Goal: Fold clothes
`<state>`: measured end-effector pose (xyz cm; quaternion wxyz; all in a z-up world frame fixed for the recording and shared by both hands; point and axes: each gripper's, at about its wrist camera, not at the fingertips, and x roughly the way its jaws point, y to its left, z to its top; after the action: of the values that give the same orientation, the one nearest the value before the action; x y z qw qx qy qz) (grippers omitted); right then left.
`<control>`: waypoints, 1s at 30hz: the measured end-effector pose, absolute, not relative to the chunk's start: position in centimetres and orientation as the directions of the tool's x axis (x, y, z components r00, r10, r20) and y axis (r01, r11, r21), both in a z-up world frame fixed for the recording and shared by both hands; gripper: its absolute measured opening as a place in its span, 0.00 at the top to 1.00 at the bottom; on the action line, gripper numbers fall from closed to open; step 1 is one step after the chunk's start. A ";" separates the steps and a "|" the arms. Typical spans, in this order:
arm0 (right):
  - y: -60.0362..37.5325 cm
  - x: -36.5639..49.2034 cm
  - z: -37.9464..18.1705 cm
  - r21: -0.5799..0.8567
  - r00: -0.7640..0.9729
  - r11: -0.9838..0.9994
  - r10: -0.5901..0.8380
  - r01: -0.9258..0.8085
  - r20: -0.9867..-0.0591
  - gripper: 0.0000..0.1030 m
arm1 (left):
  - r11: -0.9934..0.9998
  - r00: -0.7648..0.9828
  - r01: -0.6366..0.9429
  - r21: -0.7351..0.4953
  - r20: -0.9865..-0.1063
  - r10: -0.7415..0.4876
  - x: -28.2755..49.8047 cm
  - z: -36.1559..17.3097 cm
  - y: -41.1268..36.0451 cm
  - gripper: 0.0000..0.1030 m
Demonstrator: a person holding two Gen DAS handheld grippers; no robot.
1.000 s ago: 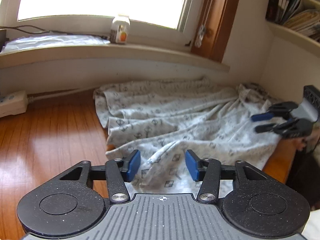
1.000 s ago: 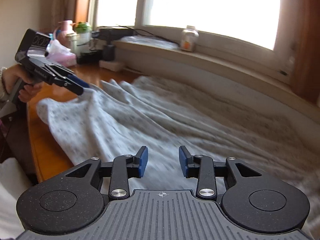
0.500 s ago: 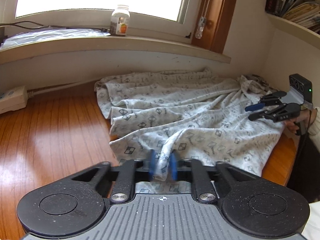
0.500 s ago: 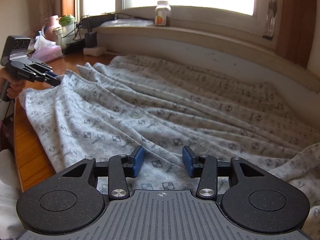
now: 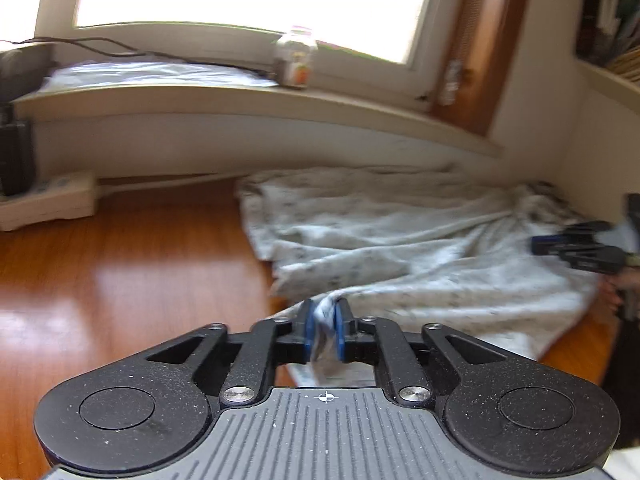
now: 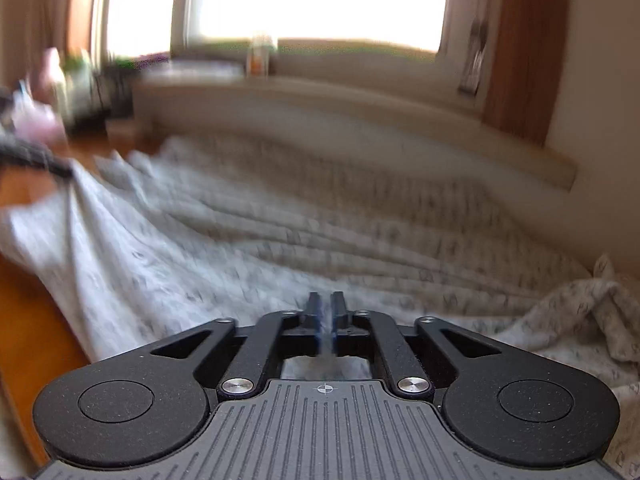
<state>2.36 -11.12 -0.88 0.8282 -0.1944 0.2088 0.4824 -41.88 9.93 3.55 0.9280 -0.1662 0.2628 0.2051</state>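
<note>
Wooden tabletop (image 5: pixel 120 272), glossy and orange-brown, fills the near left of the left wrist view and runs back to a pale wall under a bright window. Spread across the right half of it lies a pale grey patterned garment (image 5: pixel 420 248), rumpled into long folds, its far edge close to the wall.

At the near centre, the left gripper (image 5: pixel 323 330) has its two blue pads pinching a bunched fold at the garment's near edge. The cloth rises between the pads and hangs a little below them. Its jaws have just been easing apart slightly, with the cloth between them.

At the far right of this view, the right gripper (image 5: pixel 538 245) reaches in over the garment's right edge, blurred, with part of a hand (image 5: pixel 624 284) behind it.

From the right wrist view, the right gripper (image 6: pixel 326 320) shows its fingers drawn nearly together with only a thin gap. Grey cloth shows in that gap, so it is pinching the garment (image 6: pixel 280 240), though the picture is blurred. The left gripper (image 6: pixel 48 162) appears as a dark blur at the far left, with the cloth pulled up in a ridge toward it.

On the windowsill (image 5: pixel 240 98) stands a small jar (image 5: pixel 295 58) with an orange label, beside a flat pale sheet (image 5: pixel 152 74). A white power strip (image 5: pixel 48 200) lies on the table at the far left, against the wall.
</note>
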 end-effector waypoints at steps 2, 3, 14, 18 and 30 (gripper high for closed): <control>-11.7 1.9 -0.9 -0.123 0.459 0.467 0.724 -0.876 -0.515 0.67 | 0.862 0.781 -0.467 -0.197 -0.549 0.297 -42.4 3.6 9.7 0.80; -12.0 1.7 -0.9 -0.119 0.460 0.469 0.730 -0.875 -0.506 0.64 | 0.864 0.779 -0.468 -0.187 -0.549 0.303 -42.8 3.8 9.3 0.80; -10.2 0.1 0.1 -0.007 0.333 0.377 0.809 -0.926 -0.484 0.60 | 0.905 0.797 -0.409 -0.114 -0.527 0.294 -43.8 4.7 3.5 0.55; -6.0 -2.2 -0.1 0.028 0.203 0.251 0.836 -0.968 -0.509 0.61 | 0.926 0.800 -0.360 -0.112 -0.548 0.245 -42.7 3.7 2.1 0.56; -1.4 -3.6 -0.9 0.025 0.136 0.179 0.826 -0.984 -0.547 0.99 | 0.941 0.765 -0.326 -0.092 -0.610 0.205 -43.2 2.0 1.8 0.57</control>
<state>-3.57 -1.38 -0.94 0.7335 -0.1737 0.2268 0.6167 -43.18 1.78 1.97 0.9345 -0.0968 0.3116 0.1421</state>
